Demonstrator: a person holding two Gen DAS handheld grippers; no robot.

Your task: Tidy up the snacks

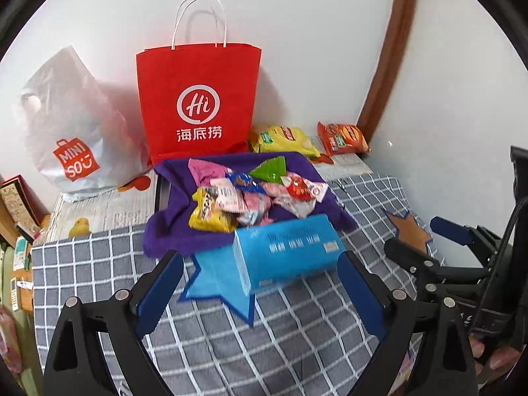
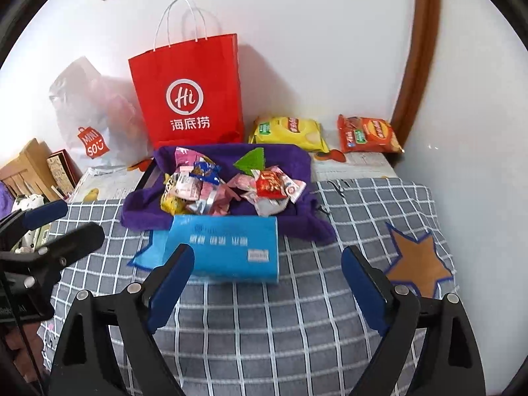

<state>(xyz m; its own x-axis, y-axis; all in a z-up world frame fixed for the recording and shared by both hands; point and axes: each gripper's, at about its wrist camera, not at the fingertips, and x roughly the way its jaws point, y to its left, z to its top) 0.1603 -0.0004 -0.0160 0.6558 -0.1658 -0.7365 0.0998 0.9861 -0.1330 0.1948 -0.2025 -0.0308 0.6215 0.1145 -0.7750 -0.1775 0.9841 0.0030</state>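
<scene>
The blue box [image 1: 290, 250] lies on the checked bed, long axis crosswise, at twelve o'clock just ahead of our left gripper [image 1: 260, 293], nearer than our right gripper [image 2: 267, 287]. Both jaws stand apart, empty.

Inventory by kind:
- Red paper carrier bag [image 2: 189, 99]: one.
- White plastic shopping bag [image 1: 71, 132]: one.
- Large crisp packets against the wall: two, one yellow [image 2: 290, 132] and one orange [image 2: 368, 135].
- Blue box [image 2: 224, 250]: one.
- Purple towel [image 2: 297, 161]: one.
- Small snack packets [image 2: 231, 181] heaped on the towel: number cannot be counted; they overlap.
- Star patches on the bed cover: two, one blue [image 1: 217, 283], one brown [image 2: 419, 264].
</scene>
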